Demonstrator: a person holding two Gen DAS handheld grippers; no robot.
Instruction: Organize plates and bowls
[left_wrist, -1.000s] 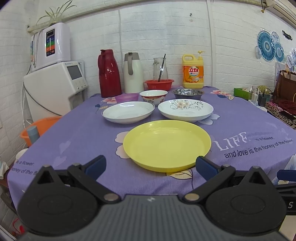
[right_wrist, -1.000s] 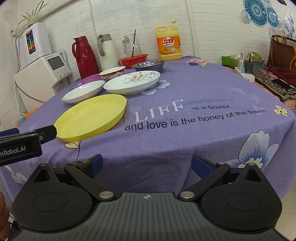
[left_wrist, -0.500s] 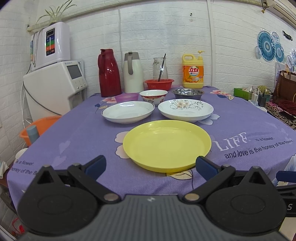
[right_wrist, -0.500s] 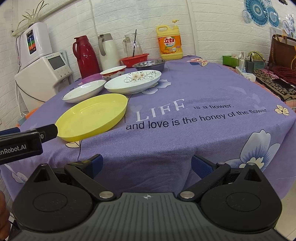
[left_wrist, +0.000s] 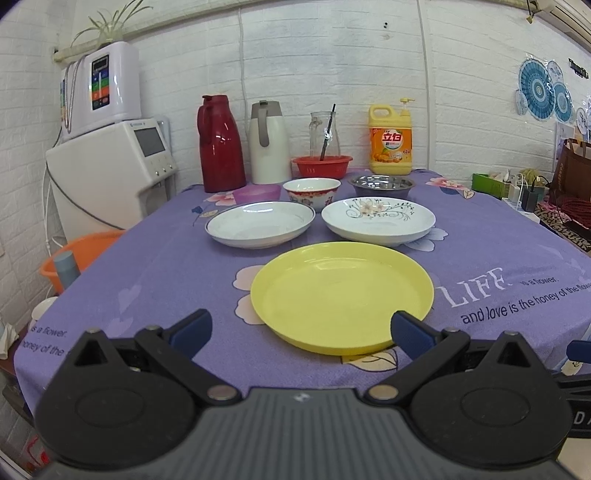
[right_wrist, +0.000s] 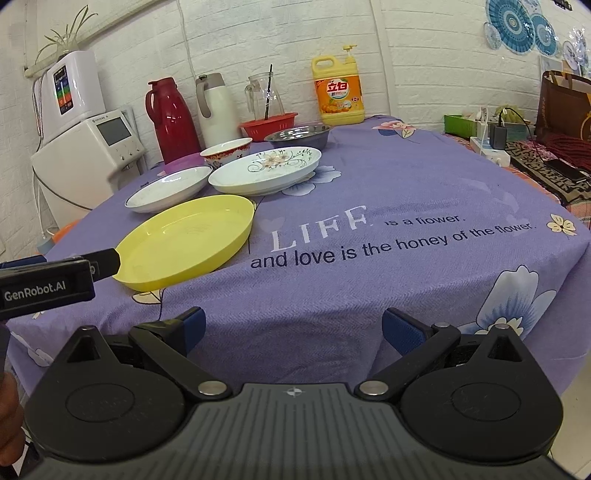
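Both the left gripper and the right gripper hung at the near table edge, jaws spread and empty. The yellow plate lay just ahead of the left one, with the white plate and floral plate side by side behind it.

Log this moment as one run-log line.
left gripper: open, at yellow plate near rim | right gripper: open, empty, over tablecloth | plates, bowls unstacked
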